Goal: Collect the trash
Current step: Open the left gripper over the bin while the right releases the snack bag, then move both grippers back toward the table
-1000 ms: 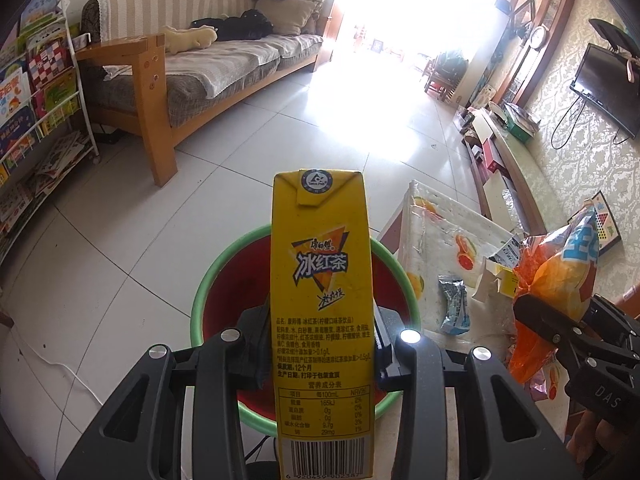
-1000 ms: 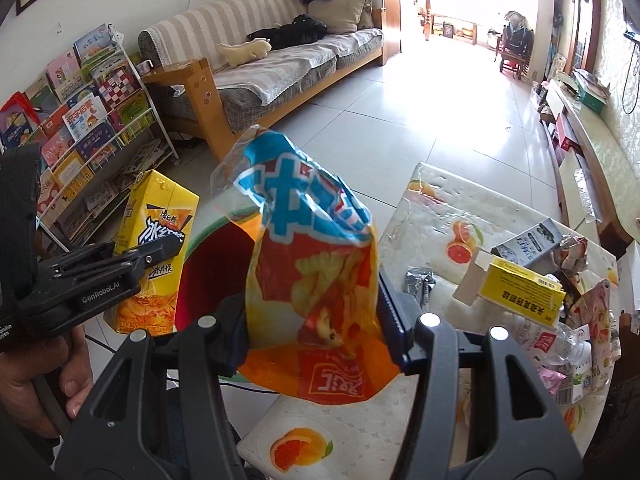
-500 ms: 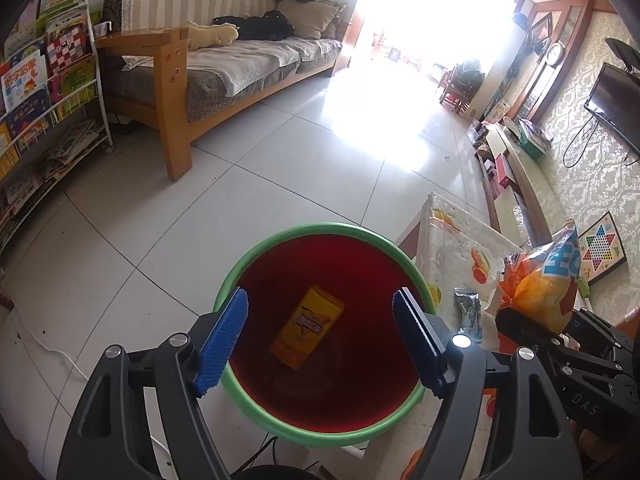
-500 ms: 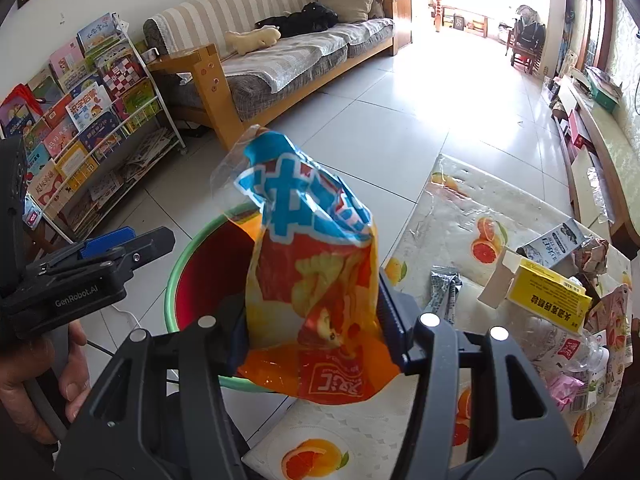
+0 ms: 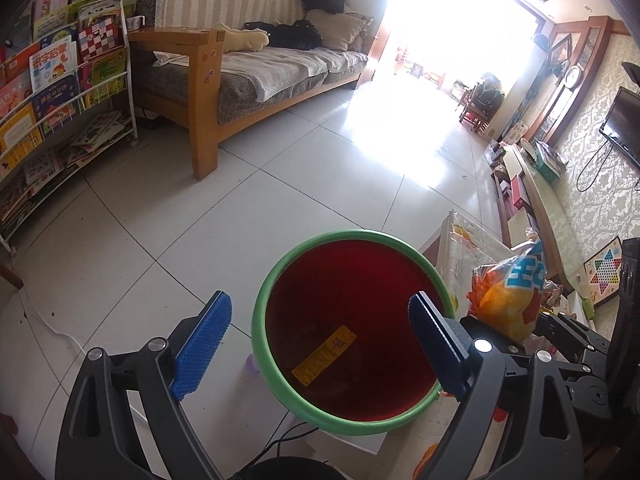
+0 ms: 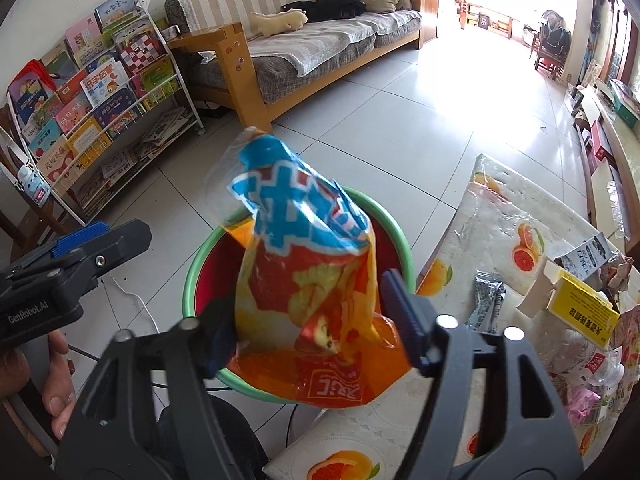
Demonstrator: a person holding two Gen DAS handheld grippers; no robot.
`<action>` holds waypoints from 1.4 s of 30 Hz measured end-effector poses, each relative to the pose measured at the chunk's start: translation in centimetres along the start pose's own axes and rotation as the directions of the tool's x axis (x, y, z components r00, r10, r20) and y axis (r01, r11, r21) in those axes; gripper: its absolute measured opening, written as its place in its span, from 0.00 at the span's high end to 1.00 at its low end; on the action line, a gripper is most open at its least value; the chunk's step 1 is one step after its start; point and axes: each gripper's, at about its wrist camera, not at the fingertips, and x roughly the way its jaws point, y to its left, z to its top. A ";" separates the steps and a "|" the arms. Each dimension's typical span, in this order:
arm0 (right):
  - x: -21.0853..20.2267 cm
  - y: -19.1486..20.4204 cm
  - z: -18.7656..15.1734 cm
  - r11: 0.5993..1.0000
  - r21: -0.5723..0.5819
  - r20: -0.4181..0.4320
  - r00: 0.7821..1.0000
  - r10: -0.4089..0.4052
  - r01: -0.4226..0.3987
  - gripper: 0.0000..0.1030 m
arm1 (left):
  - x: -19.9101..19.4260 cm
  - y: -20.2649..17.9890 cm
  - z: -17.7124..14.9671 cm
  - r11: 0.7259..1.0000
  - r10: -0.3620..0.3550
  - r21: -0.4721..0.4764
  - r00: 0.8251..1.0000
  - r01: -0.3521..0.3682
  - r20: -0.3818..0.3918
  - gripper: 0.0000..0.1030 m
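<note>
Left tongs (image 5: 318, 334) are gaping wide, empty, over the bin (image 5: 262, 344); right tongs (image 6: 308, 330) are pinching a crisp bag (image 6: 308, 264) above the bin's near rim; released there, the limp bag risks catching the rim and sliding outside

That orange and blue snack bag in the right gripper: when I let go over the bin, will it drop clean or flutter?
The snack bag looks crumpled and thin, likely near empty, so it will probably flutter rather than drop straight. Its floppy top leans over the green-rimmed bin, which favours landing inside. The right gripper looks partly open already, so the film may cling to a pad.
</note>
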 end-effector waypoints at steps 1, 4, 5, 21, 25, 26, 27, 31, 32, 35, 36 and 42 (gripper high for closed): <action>-0.2 0.0 0.0 1.000 0.002 0.011 1.000 -0.009 0.009 0.13 | -0.1 0.2 0.0 1.000 0.005 -0.005 1.000 -0.004 0.002 0.13; -0.6 0.1 0.0 1.000 0.001 0.017 1.000 -0.010 0.010 0.10 | -0.2 0.6 0.2 1.000 0.008 -0.018 1.000 -0.007 0.006 0.12; -0.7 0.1 0.0 1.000 0.000 0.019 1.000 -0.015 0.015 0.09 | -0.3 0.6 0.2 1.000 0.010 -0.019 1.000 -0.010 0.008 0.12; -5.0 -3.1 -1.5 0.997 0.057 0.068 0.996 -0.063 0.059 0.05 | -1.6 -3.6 -0.5 0.998 -0.031 0.047 0.999 0.030 0.019 0.09; -7.4 -5.2 -2.7 0.992 0.092 0.094 0.991 -0.091 0.082 0.05 | -2.4 -5.8 -1.1 0.996 -0.055 0.077 0.998 0.053 0.021 0.09; -8.0 -5.9 -3.1 0.991 0.102 0.101 0.990 -0.101 0.091 0.05 | -2.5 -6.4 -1.3 0.994 -0.062 0.088 0.998 0.061 0.020 0.09; -8.6 -6.5 -3.5 0.989 0.112 0.106 0.988 -0.110 0.098 0.05 | -2.7 -7.1 -1.5 0.993 -0.070 0.099 0.997 0.068 0.018 0.09; -10.8 -9.5 -5.4 0.978 0.167 0.115 0.983 -0.146 0.126 0.05 | -3.1 -10.1 -2.6 0.984 -0.103 0.149 0.995 0.101 0.006 0.09; -11.3 -10.2 -5.9 0.974 0.180 0.115 0.981 -0.157 0.134 0.05 | -3.2 -10.9 -2.9 0.981 -0.111 0.161 0.994 0.109 0.001 0.09; -12.6 -12.7 -7.8 0.960 0.223 0.108 0.975 -0.195 0.167 0.05 | -3.2 -13.5 -3.9 0.971 -0.134 0.198 0.991 0.135 -0.017 0.09; -12.9 -13.5 -8.4 0.955 0.238 0.104 0.973 -0.206 0.177 0.05 | -3.2 -14.4 -4.3 0.967 -0.142 0.210 0.990 0.144 -0.024 0.09; -15.5 -19.3 -12.5 0.912 0.333 0.078 0.957 -0.281 0.240 0.05 | -2.9 -20.3 -6.6 0.933 -0.200 0.289 0.977 0.214 -0.077 0.09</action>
